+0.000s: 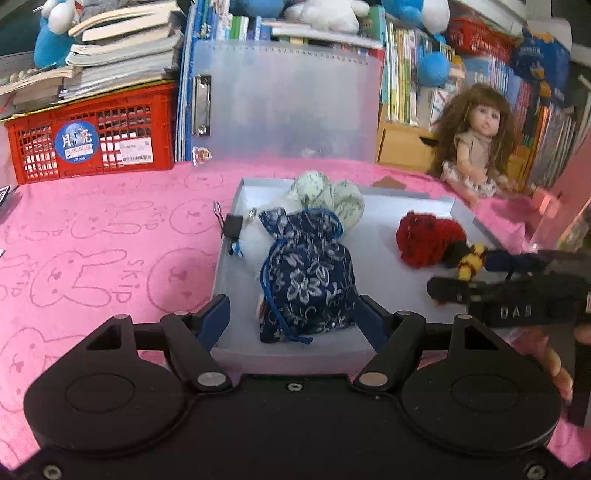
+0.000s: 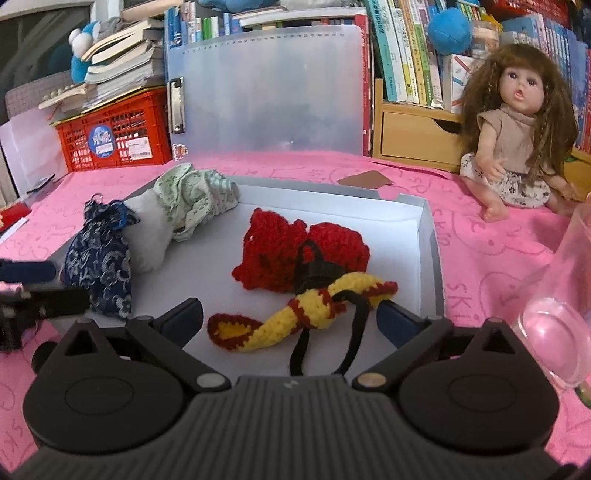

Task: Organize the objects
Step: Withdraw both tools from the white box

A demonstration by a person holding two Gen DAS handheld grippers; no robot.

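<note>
Blue pouch (image 1: 308, 278) between left tongs (image 1: 291, 314)

Both wrist views look obliquely down, close, over a grey tray (image 1: 461, 212) (image 2: 428, 236). Shared: the blue pouch (image 1: 308, 280) (image 2: 98, 273), lower centre in the left view, left edge in the right view.

a child's room at home: crammed children's books (image 2: 402, 55) at twelve o'clock, plush toys (image 1: 325, 14), a doll (image 2: 517, 140) at two o'clock, a pink bunny-print cloth (image 1: 92, 240).
</note>
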